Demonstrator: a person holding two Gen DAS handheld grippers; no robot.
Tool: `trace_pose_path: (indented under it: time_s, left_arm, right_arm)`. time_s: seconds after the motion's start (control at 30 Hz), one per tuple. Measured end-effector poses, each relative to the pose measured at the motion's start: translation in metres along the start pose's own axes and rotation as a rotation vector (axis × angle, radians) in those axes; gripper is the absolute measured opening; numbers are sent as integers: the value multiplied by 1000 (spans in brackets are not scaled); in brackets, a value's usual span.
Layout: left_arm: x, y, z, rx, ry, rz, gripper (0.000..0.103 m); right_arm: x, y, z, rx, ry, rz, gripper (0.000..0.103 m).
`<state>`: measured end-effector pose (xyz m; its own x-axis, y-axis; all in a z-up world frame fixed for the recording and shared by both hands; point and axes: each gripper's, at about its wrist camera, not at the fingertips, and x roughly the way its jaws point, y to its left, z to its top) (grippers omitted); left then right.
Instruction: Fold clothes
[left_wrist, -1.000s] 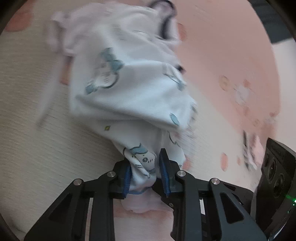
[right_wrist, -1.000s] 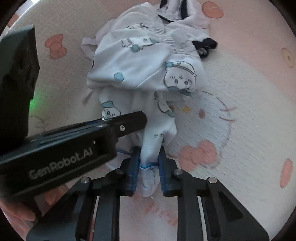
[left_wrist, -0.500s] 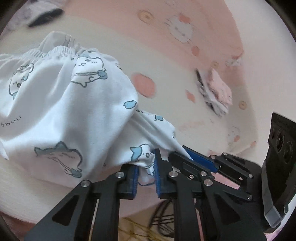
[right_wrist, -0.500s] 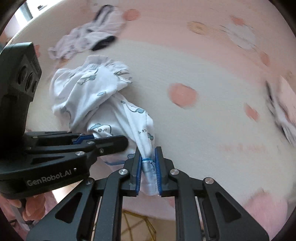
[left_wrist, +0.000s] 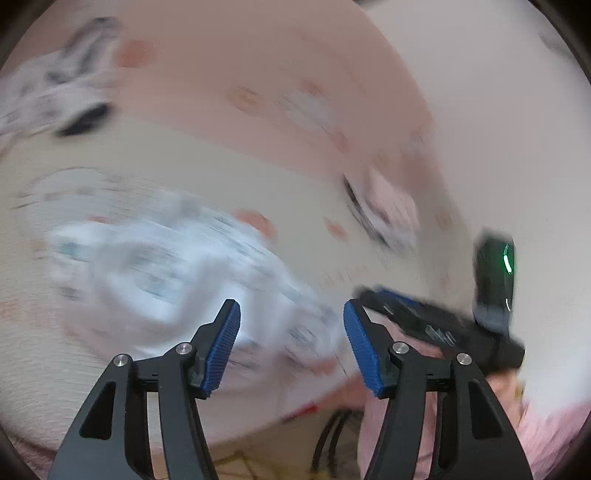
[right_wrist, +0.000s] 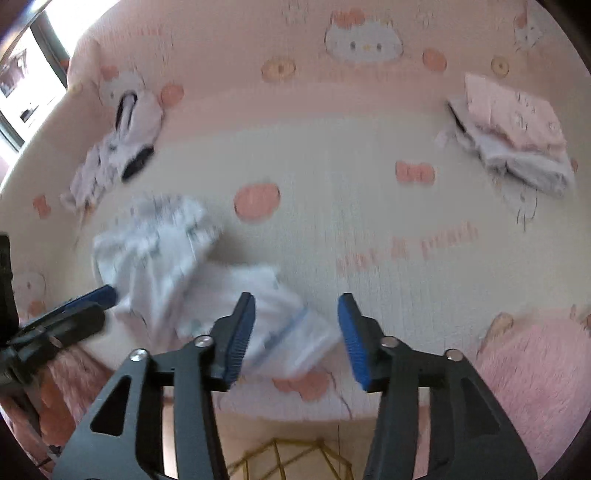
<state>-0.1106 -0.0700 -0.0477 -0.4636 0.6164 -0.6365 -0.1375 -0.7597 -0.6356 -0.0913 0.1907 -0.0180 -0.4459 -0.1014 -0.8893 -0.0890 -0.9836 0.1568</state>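
White printed trousers (right_wrist: 177, 273) lie crumpled near the front edge of the pink and cream mat (right_wrist: 351, 221); they are blurred in the left wrist view (left_wrist: 155, 273). My left gripper (left_wrist: 291, 328) is opening above the cloth, with its blue pads apart and off the fabric. My right gripper (right_wrist: 297, 325) is opening too, and the trouser hem lies on the mat below its spread pads, untouched. The right gripper (left_wrist: 436, 321) shows at the right of the left wrist view, and the left gripper's fingertips (right_wrist: 99, 295) at the left of the right wrist view.
A crumpled white and black garment (right_wrist: 118, 147) lies at the back left of the mat. A stack of folded clothes (right_wrist: 513, 140) sits at the back right. A fluffy pink cushion (right_wrist: 528, 387) is at the front right. The mat's front edge runs just under both grippers.
Both grippers were shut on the trouser hems and have let go. The trousers have dropped onto the mat, and both grippers have drawn back toward the front edge.
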Motion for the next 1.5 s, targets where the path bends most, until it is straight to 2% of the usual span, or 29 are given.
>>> trace_pose_path:
  time_s: [0.07, 0.13, 0.2, 0.27, 0.3, 0.33, 0.37, 0.4, 0.47, 0.53, 0.63, 0.67, 0.73, 0.8, 0.87, 0.93, 0.97, 1.07, 1.17, 1.23, 1.33, 1.43, 1.5]
  left_arm:
    - [5, 24, 9, -98, -46, 138, 61]
    - [5, 47, 15, -152, -76, 256, 61]
    - [14, 58, 24, -186, -91, 323, 61]
    - [18, 64, 31, -195, -86, 305, 61]
    - [20, 63, 31, -198, -86, 305, 61]
    - [23, 61, 30, -200, -81, 305, 61]
    - [26, 60, 25, -202, -61, 307, 58]
    - [29, 59, 20, -203, -39, 313, 55]
    - [27, 57, 5, -199, 11, 347, 54]
    - [22, 51, -6, -168, 21, 366, 54]
    - [15, 41, -22, -117, 50, 398, 51]
    - [14, 39, -28, -114, 60, 403, 46]
    - [13, 36, -35, -132, 68, 390, 40]
    - [16, 32, -40, -148, 85, 334, 33]
    - [20, 28, -46, -167, 107, 272, 32]
    - [30, 30, -54, -204, 163, 172, 32]
    - [30, 32, -57, -215, 169, 155, 32]
    - [26, 40, -65, -242, 186, 103, 31]
    - [27, 44, -77, -293, 236, -3, 31]
    - [17, 49, -79, -318, 214, -11, 31]
    - [-2, 74, -75, -428, 136, -36, 34]
    - [-18, 98, -71, -493, 77, 10, 34]
    - [-21, 106, -69, -509, 75, 22, 36]
  right_arm:
    - [3, 10, 9, -26, 1, 43, 62]
    - [18, 27, 19, -57, 30, 89, 62]
    - [40, 48, 27, -98, 69, 105, 62]
    - [64, 62, 26, -128, 120, 110, 61]
    - [76, 69, 24, -139, 149, 114, 57]
    - [86, 74, 21, -148, 180, 126, 43]
    - [90, 76, 15, -159, 201, 135, 37]
    - [91, 76, 8, -181, 205, 122, 36]
    - [93, 77, -6, -225, 214, 95, 35]
    - [90, 75, -22, -269, 213, 50, 35]
    - [88, 67, -43, -257, 223, 16, 35]
    - [87, 64, -48, -241, 223, 13, 35]
    - [82, 60, -54, -211, 223, 13, 35]
    - [72, 56, -52, -174, 202, 25, 37]
    - [55, 49, -44, -100, 144, 56, 44]
    - [37, 43, -34, -16, 76, 76, 49]
    - [30, 43, -28, 2, 49, 76, 55]
    - [26, 55, -14, -44, 19, 96, 60]
    - [50, 76, -3, -99, 69, 93, 61]
    - [75, 87, -1, -125, 135, 90, 61]
    - [101, 90, -11, -200, 143, 14, 60]
    - [106, 75, -30, -187, 166, 6, 52]
    - [101, 71, -39, -221, 162, -7, 52]
